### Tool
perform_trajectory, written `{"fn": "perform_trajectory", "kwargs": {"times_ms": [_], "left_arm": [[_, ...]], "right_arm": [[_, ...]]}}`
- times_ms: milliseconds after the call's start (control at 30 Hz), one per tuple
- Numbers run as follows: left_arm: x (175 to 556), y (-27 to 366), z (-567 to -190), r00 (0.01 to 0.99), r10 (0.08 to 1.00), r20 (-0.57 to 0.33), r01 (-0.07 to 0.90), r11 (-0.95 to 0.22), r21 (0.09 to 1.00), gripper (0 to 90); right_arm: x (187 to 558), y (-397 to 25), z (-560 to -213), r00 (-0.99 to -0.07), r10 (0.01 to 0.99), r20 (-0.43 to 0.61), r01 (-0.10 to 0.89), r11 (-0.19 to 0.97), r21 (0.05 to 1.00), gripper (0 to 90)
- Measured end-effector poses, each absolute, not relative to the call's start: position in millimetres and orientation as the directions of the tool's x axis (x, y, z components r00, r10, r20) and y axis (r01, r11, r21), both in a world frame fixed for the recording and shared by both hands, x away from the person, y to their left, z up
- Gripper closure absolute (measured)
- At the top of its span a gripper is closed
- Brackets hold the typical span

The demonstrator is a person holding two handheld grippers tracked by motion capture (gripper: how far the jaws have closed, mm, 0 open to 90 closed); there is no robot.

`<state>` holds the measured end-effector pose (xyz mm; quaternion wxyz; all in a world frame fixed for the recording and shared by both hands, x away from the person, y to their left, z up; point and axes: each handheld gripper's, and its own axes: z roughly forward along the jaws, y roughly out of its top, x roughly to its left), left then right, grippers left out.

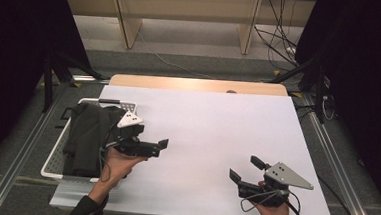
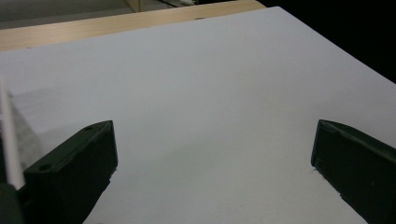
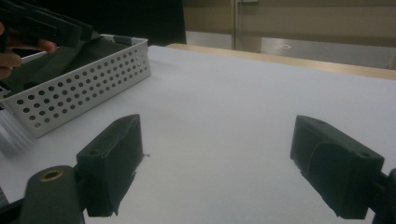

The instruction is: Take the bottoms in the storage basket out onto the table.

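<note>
Judging from the layout, the work was at its opening step: a dark garment [image 1: 87,136] lay heaped in a white perforated basket [image 1: 54,165] at the left edge of the white table [image 1: 217,134], and neither tool had yet taken hold of it. The left gripper [image 1: 162,145] hovered just beside the basket's right wall, its jaws spread wide and pointing right, out over bare tabletop, away from the cloth; in the left gripper view the two black jaws stood well apart with nothing between them. The right gripper [image 1: 245,168] sat near the front edge, well apart from the basket, its jaws likewise released and empty, aimed toward the left. In the right gripper view the basket [image 3: 88,93] showed with the garment [image 3: 60,60] piled above its rim and the left hand [image 3: 9,58] close over it.

The next move probably called for the left gripper to turn back toward the basket, dip into the cloth and pinch a fold, lifting it clear of the rim before bringing it onto the open table.
</note>
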<state>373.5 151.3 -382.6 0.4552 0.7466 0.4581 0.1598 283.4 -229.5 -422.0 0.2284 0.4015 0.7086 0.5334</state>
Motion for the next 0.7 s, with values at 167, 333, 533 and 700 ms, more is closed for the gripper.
{"fn": "perform_trajectory", "kwargs": {"times_ms": [167, 333, 533, 700], "left_arm": [[397.7, 163.8, -374.0, 0.476, 0.861, -0.18, 0.621, -0.184, 0.762, 0.1], [412.0, 182.8, -374.0, 0.405, 0.878, -0.257, 0.677, -0.099, 0.73, 3.7], [415.4, 223.5, -376.9, 0.311, 0.932, -0.186, 0.679, -0.08, 0.73, 1.2], [415.1, 258.5, -379.0, 0.219, 0.963, -0.157, 0.71, -0.047, 0.702, 1.9]], "right_arm": [[286.2, -229.5, -423.2, -0.569, 0.816, 0.101, 0.331, 0.114, 0.937, 17.9], [285.9, -229.0, -422.9, -0.576, 0.812, 0.097, 0.327, 0.12, 0.937, 17.9], [285.8, -228.2, -423.5, -0.587, 0.804, 0.096, 0.33, 0.13, 0.935, 17.9], [285.0, -226.6, -424.0, -0.597, 0.797, 0.086, 0.329, 0.145, 0.933, 17.9]]}}
